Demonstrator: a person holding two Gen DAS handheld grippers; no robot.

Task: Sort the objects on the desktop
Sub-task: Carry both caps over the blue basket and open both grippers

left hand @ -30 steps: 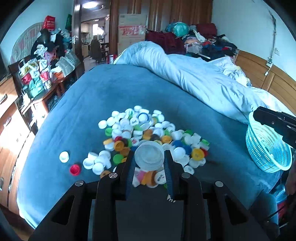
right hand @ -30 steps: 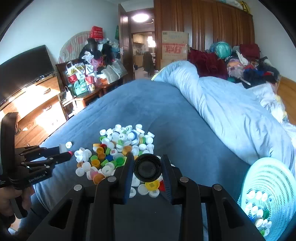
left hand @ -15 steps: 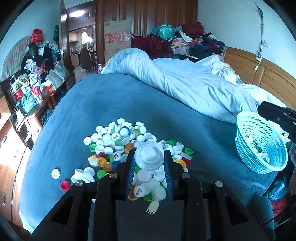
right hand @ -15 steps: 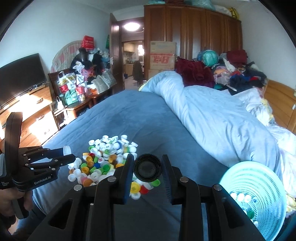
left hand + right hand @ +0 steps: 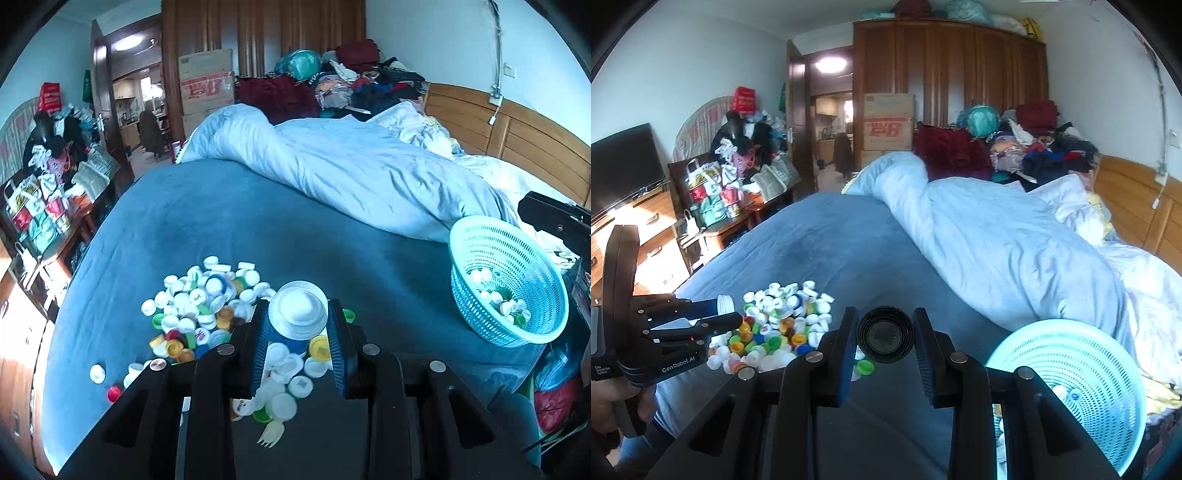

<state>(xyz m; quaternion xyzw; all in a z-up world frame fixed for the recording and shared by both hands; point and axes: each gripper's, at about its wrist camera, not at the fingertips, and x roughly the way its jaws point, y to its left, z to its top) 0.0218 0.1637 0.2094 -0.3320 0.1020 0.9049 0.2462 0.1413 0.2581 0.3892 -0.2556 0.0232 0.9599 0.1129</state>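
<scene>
My left claw (image 5: 298, 334) is clamped on a wide white lid (image 5: 298, 309), its flat top facing me, held above the near edge of the bed (image 5: 258, 229). My right claw (image 5: 884, 341) grips a black cap (image 5: 885, 339) between its pads, hollow side toward me, also over the bed's near edge.

Below the left claw lies the heap of bottle caps (image 5: 207, 306), mostly white with yellow, green, orange and blue ones mixed in, spread on the blue sheet close to the near edge and toward the left side of the bed. A lone white cap (image 5: 97, 373) and a red cap (image 5: 114, 393) sit apart from the heap, nearer the left edge. A small pale plastic fork (image 5: 271, 434) lies at the near end of the heap.

The turquoise basket (image 5: 509, 284) rests tilted at the bed's near right corner, a few caps already in its bottom. The rumpled light blue duvet (image 5: 351, 173) covers the far right part of the bed, just behind the basket.
</scene>
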